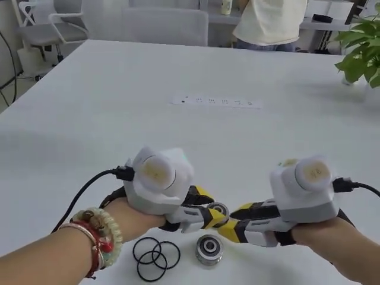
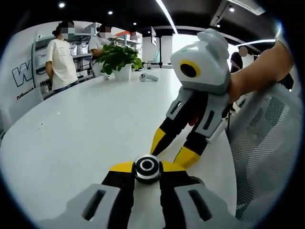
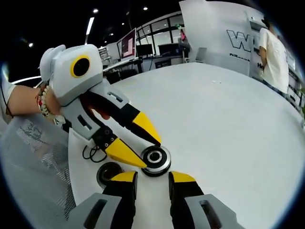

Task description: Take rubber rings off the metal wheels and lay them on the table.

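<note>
My left gripper (image 1: pixel 211 208) is shut on a small metal wheel (image 1: pixel 218 209) just above the table, near the front edge. In the left gripper view the wheel (image 2: pixel 147 167) sits between my yellow-tipped jaws and faces the camera. My right gripper (image 1: pixel 233 219) points at it from the right, open, with its tips close to the wheel's rim and nothing between them. In the right gripper view the held wheel (image 3: pixel 156 160), which has a dark band round its rim, lies just past my open jaws. Three black rubber rings (image 1: pixel 155 255) lie overlapping on the table. A second wheel (image 1: pixel 208 249) stands beside them.
The white table (image 1: pixel 196 136) stretches far ahead, with a flush socket strip (image 1: pixel 217 101) in the middle. A potted plant (image 1: pixel 362 53) stands at the far right. A person (image 1: pixel 270 24) stands beyond the far edge, near grey chairs (image 1: pixel 53 29).
</note>
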Demonstrator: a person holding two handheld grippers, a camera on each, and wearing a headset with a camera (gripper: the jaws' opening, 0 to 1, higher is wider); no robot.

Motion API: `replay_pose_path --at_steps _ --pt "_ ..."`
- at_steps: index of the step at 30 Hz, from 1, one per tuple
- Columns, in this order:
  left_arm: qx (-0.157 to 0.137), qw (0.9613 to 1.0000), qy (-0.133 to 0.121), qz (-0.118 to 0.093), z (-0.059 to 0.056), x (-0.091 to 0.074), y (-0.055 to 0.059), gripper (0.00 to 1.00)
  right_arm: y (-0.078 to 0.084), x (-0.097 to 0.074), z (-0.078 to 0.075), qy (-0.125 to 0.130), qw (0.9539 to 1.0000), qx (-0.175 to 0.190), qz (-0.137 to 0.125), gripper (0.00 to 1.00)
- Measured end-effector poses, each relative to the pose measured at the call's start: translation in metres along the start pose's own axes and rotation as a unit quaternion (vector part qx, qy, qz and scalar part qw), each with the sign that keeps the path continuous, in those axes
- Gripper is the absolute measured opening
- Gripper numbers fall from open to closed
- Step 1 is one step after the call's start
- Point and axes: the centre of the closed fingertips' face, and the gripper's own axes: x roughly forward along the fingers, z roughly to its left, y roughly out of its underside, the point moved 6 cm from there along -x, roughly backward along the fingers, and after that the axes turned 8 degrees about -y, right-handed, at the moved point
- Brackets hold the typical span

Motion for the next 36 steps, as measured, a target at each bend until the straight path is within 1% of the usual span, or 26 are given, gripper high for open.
replay_pose_path --at_steps 2,3,5,7,9,11,12,13,14,15,17,20,24,26,27,29,33,36 --pt "0.005 1.0 0.0 0.004 -0.0018 0.0015 0.0017 0.14 0.0002 0.0005 -0.0002 0.001 1.0 -0.001 0.001 0.23" --pt "0.003 1.0 -0.003 0.001 -0.0021 0.0015 0.0011 0.13 0.0004 0.0007 -0.0003 0.001 1.0 -0.003 0.002 0.23" --pt "0.006 1.0 -0.001 0.002 -0.0036 0.002 0.0002 0.11 0.0008 0.0009 -0.0006 0.002 1.0 -0.006 0.002 0.21" --pt "0.004 1.0 -0.008 0.002 -0.0031 0.0029 -0.0005 0.1 0.0007 0.0009 -0.0009 0.002 1.0 -0.005 0.001 0.21" --pt "0.005 0.9999 -0.009 0.002 -0.0026 0.0023 0.0001 0.09 0.0007 0.0008 -0.0015 0.003 1.0 -0.006 0.001 0.2" --pt "0.001 1.0 -0.009 0.001 -0.0024 0.0021 0.0006 0.09 0.0013 0.0008 -0.0024 0.005 1.0 -0.005 0.001 0.2" --pt "-0.004 0.9999 -0.009 0.001 -0.0025 0.0019 0.0007 0.09 0.0011 0.0008 -0.0026 0.006 1.0 -0.007 0.0 0.19" --pt "-0.017 0.9998 -0.011 0.002 -0.0017 0.0019 0.0013 0.09 0.0013 0.0007 -0.0032 0.008 0.9999 -0.009 0.001 0.18" --pt "-0.019 0.9998 -0.011 0.002 -0.0011 0.0017 0.0015 0.07 0.0013 0.0007 -0.0035 0.01 0.9999 -0.01 0.001 0.18" --pt "-0.013 0.9999 -0.009 -0.001 -0.001 0.0017 0.0008 0.07 0.0012 0.0006 -0.0036 0.01 0.9999 -0.011 0.0 0.18" --pt "-0.011 0.9999 -0.009 0.001 -0.0022 0.0007 0.0008 0.07 0.0005 0.0009 -0.0031 0.007 1.0 -0.004 -0.006 0.17" --pt "-0.003 1.0 -0.009 0.0 -0.0032 0.0003 0.0006 0.07 0.0005 0.0009 -0.0031 0.006 0.9999 -0.008 -0.006 0.17" --pt "-0.005 1.0 -0.007 0.001 -0.0025 -0.0005 0.0015 0.07 0.0005 0.0002 -0.0028 0.004 0.9998 -0.02 -0.005 0.16" --pt "-0.004 1.0 -0.007 0.001 -0.0023 -0.0006 0.002 0.07 0.0016 -0.001 -0.003 0.006 0.9995 -0.032 0.001 0.12" --pt "-0.003 1.0 -0.007 0.002 -0.0019 -0.0008 0.0022 0.07 0.0021 -0.0011 -0.0026 0.005 0.9991 -0.042 0.004 0.07" --pt "-0.005 1.0 -0.007 0.002 -0.002 -0.0007 0.0025 0.07 0.0027 -0.001 -0.0037 0.008 0.9993 -0.037 0.003 0.02" --pt "-0.007 0.9999 -0.01 0.004 -0.0017 -0.0002 0.0029 0.07 0.002 -0.0006 -0.0035 0.011 0.9989 -0.045 0.005 0.02" --pt "-0.01 0.9999 -0.011 0.005 -0.0015 -0.0004 0.0032 0.07 0.0016 -0.0005 -0.0046 0.018 0.999 -0.04 0.007 0.0"
